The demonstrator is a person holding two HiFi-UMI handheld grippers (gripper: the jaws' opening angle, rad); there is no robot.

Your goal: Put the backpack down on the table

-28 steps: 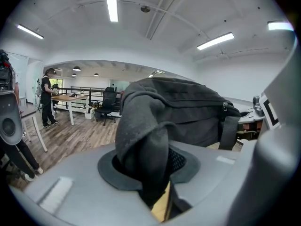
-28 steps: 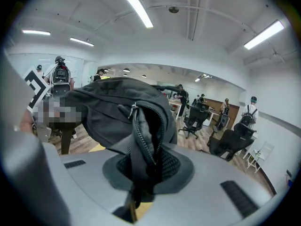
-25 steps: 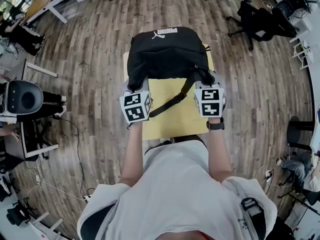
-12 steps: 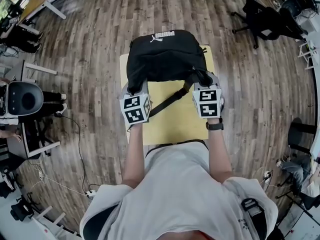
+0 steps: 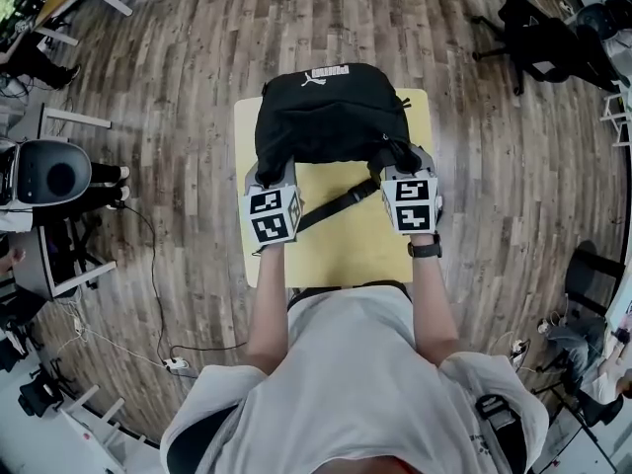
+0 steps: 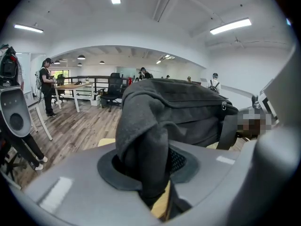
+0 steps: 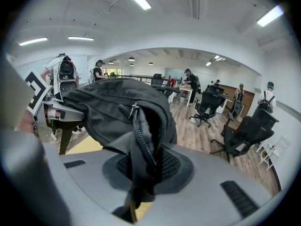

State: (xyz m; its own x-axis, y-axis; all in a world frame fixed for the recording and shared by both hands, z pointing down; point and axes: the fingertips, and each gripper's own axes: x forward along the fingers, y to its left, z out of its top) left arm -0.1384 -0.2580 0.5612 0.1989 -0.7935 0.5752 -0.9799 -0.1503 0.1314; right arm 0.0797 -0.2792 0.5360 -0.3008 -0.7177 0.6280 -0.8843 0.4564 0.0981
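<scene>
The backpack [image 5: 331, 117] is black, with a white logo and lettering at its 12 o'clock edge in the head view. Close up its fabric reads as charcoal, and its zip [image 7: 143, 142] is black with a silver pull. A black strap [image 5: 336, 203] crosses the table [image 5: 341, 250], whose top is plain yellow. The left gripper [image 5: 269, 173] and the right gripper [image 5: 403, 163] are pale grey, each with a white cube printed with black square markers. Their fingers [image 6: 70, 187] have dark round pads with a fine mesh pattern. The floor [image 5: 178, 87] is brown-grey wood planking. The person's shirt [image 5: 346, 373] is white and the wristwatch [image 5: 426, 249] is black. At 2 o'clock stands a black office chair [image 5: 538, 42].
</scene>
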